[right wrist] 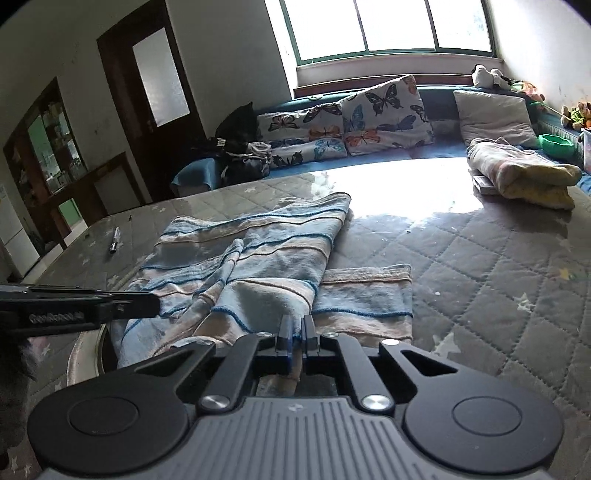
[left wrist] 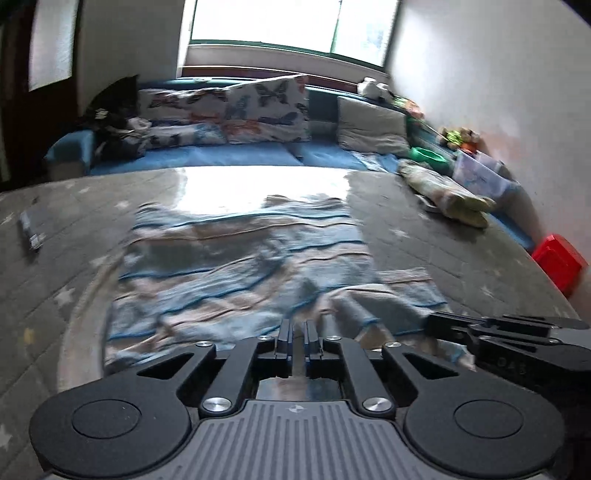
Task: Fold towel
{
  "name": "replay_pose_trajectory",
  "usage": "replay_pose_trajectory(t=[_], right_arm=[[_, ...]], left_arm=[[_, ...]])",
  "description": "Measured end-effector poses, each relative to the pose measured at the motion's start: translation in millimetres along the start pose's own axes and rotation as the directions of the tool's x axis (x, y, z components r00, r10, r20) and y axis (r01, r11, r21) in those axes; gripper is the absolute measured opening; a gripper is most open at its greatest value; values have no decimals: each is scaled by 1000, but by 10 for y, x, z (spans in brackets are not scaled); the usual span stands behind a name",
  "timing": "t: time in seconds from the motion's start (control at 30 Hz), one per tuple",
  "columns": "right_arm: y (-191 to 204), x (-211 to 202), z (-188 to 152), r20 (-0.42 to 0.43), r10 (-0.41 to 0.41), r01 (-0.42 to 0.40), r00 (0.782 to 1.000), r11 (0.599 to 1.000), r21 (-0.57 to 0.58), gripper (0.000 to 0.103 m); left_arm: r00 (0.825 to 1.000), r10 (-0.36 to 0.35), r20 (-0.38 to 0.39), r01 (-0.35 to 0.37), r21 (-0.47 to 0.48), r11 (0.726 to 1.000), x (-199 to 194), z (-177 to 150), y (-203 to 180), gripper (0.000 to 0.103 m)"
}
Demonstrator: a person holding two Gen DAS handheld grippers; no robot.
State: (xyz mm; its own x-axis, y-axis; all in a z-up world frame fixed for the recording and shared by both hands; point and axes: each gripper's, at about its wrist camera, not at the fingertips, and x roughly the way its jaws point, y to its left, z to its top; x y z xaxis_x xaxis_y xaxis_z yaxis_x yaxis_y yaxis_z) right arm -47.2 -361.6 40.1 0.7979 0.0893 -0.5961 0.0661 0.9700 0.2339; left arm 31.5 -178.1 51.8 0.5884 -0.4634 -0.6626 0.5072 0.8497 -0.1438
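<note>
Across a grey quilted mattress (right wrist: 491, 266) stitched in diamonds and dotted with pale stars, a blue-and-beige striped towel (right wrist: 258, 258) lies rumpled, its near part bunched into ridges and one flat corner spread to the right. Strong daylight from a wide green-framed window (right wrist: 391, 26) glares off the far part of the mattress. Below the window runs a blue sofa (right wrist: 439, 147) with butterfly-print cushions (right wrist: 384, 110), a plain grey cushion (right wrist: 491, 114) and a dark bag (right wrist: 240, 147) at its left end; soft toys (right wrist: 487, 75) sit along the ledge by the white wall. A folded pale blanket with a yellow edge (right wrist: 524, 173) rests on the far right of the mattress, beside a green bowl (right wrist: 556, 144). A small pen-like object (right wrist: 115, 240) lies on the left part of the mattress. A dark wooden door with a frosted pane (right wrist: 155, 81) and a glass-fronted cabinet (right wrist: 44, 140) stand along the left wall, and the left wrist view shows a red box (left wrist: 559, 260) past the mattress's right edge. The right gripper (right wrist: 295, 326) has its jaws drawn together, pinching a fold at the towel's near edge. The left gripper (left wrist: 297, 330) is likewise nearly closed on the towel's near edge, though that view is blurred; cloth shows between its fingers.
</note>
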Motion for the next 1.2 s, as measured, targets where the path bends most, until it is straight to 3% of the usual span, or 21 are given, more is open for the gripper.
replay_pose_trajectory(t=[0.07, 0.17, 0.2, 0.27, 0.3, 0.37, 0.57, 0.77, 1.0, 1.2], right_arm=[[-7, 5, 4, 0, -4, 4, 1000, 1000, 0, 9], [-22, 19, -2, -3, -7, 7, 1000, 1000, 0, 13], [-31, 26, -4, -4, -5, 5, 1000, 1000, 4, 18], [-44, 41, -11, -9, -6, 6, 1000, 1000, 12, 25], [-50, 47, -20, -14, -6, 6, 1000, 1000, 19, 26], [-43, 42, -31, -17, -3, 3, 1000, 1000, 17, 27], [5, -43, -48, -7, -8, 8, 1000, 1000, -8, 35], [185, -155, -53, 6, -4, 4, 1000, 997, -81, 43], [494, -212, -81, 27, 20, -14, 999, 980, -197, 57], [349, -193, -174, 6, -33, 33, 999, 990, -140, 58]], left_arm=[[1000, -1, -21, 1, 23, 1000, 107, 11, -87, 29], [999, 5, -52, -4, 34, 999, 264, 27, -124, 31], [998, 1, -63, 1, 33, 999, 307, 26, -117, 31], [997, 0, -79, 3, 45, 999, 376, -6, -97, 27], [996, 6, -84, -1, 52, 999, 401, -20, -89, 13], [996, 0, -84, 3, 43, 999, 378, -59, -29, 6], [998, 66, 25, -64, -62, 996, -178, -132, 260, 3], [981, 167, 99, -149, -169, 974, -881, -404, 579, 3], [968, 247, 34, -227, -287, 931, -1218, -925, 852, 3], [968, 252, -18, -243, -331, 912, -1275, -1112, 1006, 5]])
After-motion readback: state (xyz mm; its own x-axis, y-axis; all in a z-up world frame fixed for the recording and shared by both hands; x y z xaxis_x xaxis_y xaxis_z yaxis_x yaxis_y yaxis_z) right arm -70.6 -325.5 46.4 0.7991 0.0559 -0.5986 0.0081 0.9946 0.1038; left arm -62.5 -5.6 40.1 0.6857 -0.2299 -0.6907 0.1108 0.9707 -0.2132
